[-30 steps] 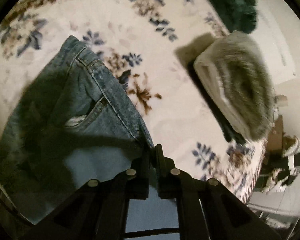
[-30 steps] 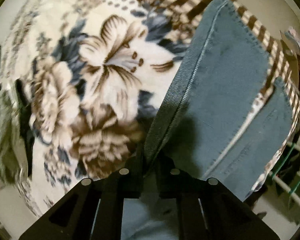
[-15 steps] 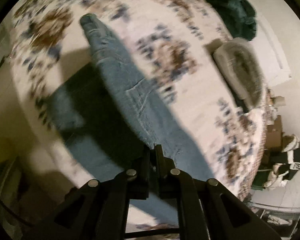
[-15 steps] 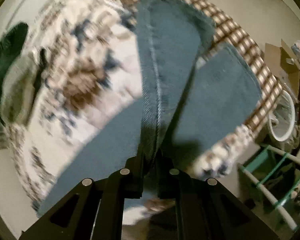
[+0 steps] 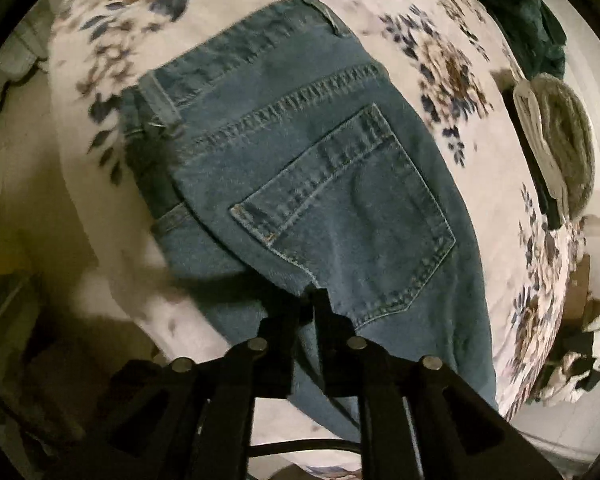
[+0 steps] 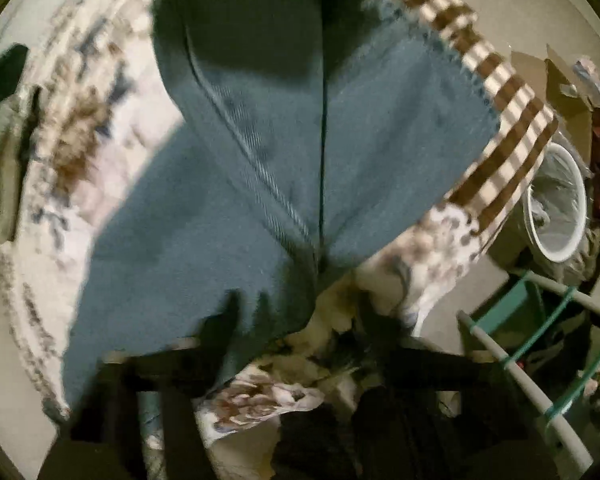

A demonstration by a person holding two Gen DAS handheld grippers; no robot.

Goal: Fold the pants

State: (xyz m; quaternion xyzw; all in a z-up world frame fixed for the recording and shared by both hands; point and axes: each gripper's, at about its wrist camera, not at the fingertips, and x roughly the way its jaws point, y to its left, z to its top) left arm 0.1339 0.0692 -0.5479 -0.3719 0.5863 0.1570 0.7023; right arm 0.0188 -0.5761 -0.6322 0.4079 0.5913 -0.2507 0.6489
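Jeans [image 5: 332, 184] lie folded on floral blanket [image 5: 452, 92], back pocket up. L gripper [image 5: 307, 312] jaws narrow, opening, denim edge between. R gripper [image 6: 300, 312] jaws wide, opening, off the denim.

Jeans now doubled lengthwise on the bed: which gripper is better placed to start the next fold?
Probably the left gripper: its jaws, just opening, remain at the jeans edge. The right gripper is opening wide, denim dropped.

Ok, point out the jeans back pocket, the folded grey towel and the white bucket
back pocket [image 5: 352, 216]: left wrist view, middle of the pocket patch.
folded grey towel [image 5: 568, 148]: left wrist view, its fuzzy grey top.
white bucket [image 6: 562, 250]: right wrist view, its near rim.
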